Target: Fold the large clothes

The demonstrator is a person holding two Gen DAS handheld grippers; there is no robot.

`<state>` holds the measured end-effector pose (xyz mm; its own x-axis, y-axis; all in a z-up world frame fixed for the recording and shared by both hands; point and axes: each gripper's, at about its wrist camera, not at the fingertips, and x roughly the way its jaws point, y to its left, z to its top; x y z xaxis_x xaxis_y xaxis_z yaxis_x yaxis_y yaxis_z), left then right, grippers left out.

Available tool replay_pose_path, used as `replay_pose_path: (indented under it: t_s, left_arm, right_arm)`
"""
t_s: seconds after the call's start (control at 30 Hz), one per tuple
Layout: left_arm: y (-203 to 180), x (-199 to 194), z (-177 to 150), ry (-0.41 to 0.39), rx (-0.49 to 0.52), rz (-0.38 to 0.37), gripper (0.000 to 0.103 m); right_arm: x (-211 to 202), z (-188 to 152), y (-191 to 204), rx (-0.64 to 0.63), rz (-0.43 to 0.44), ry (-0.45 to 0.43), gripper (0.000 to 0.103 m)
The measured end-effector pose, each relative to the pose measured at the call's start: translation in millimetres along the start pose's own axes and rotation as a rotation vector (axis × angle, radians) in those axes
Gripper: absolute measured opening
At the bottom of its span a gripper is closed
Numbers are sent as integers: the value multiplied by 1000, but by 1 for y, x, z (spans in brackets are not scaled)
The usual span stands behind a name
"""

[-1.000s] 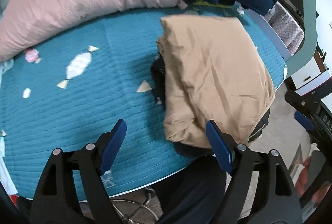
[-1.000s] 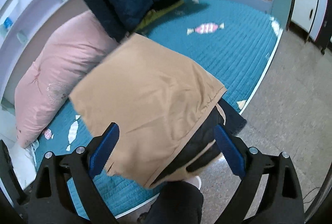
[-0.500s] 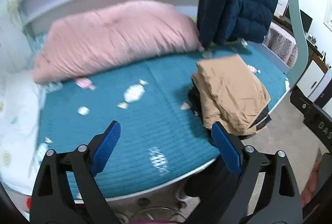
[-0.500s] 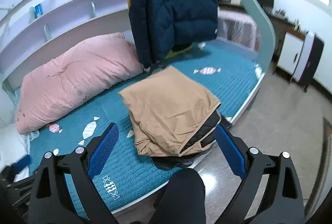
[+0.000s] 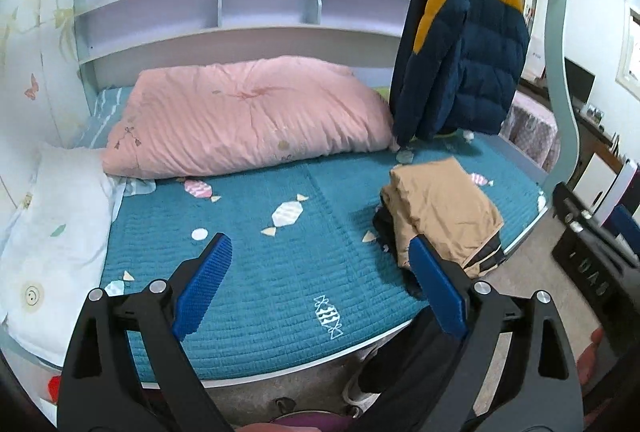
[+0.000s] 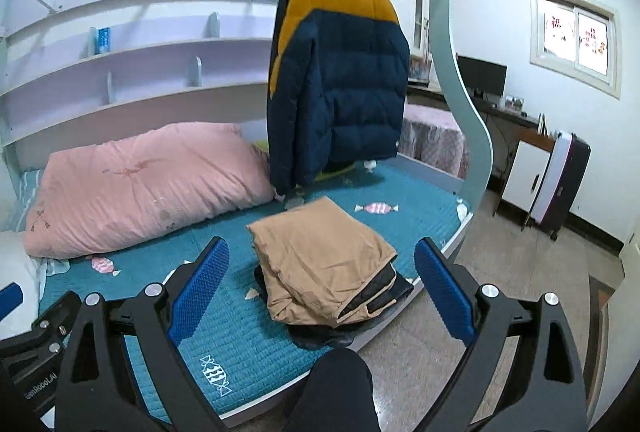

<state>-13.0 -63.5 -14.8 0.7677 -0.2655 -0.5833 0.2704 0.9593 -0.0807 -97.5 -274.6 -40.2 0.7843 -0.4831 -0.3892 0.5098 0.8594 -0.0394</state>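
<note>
In the left wrist view, the left hand-held gripper is hovering at the bottom of the frame with its blue-padded jaws standing wide apart after just opening further, nothing lying between them, the teal bedspread spreading behind. The folded tan garment is sitting at centre right, near the bed's front edge, stacked on a dark garment that is peeking out beneath it. A pink quilt is bunching across the middle of the frame, a white pillow is lying at the left edge, and a navy and yellow puffer jacket is hanging at upper right. In the right wrist view, the right hand-held gripper is also standing wide apart and empty at the bottom, framing the folded tan garment in the centre, well clear of both pads. The dark garment is spilling slightly over the bed's edge below it. The puffer jacket is hanging at upper centre, the pink quilt is lying at left, and part of the left hand-held gripper is showing at lower left.
</note>
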Motion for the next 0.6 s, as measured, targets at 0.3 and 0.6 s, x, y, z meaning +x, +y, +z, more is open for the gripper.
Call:
replay_pose_path:
  t_s: [0.3, 0.6]
  left_arm:
    - [-9, -16, 3, -39, 17, -15, 93]
    - [-20, -17, 2, -34, 47, -22, 93]
  right_arm:
    - [-11, -2, 4, 1, 14, -16, 91]
    - [-13, -4, 3, 2, 23, -7, 91]
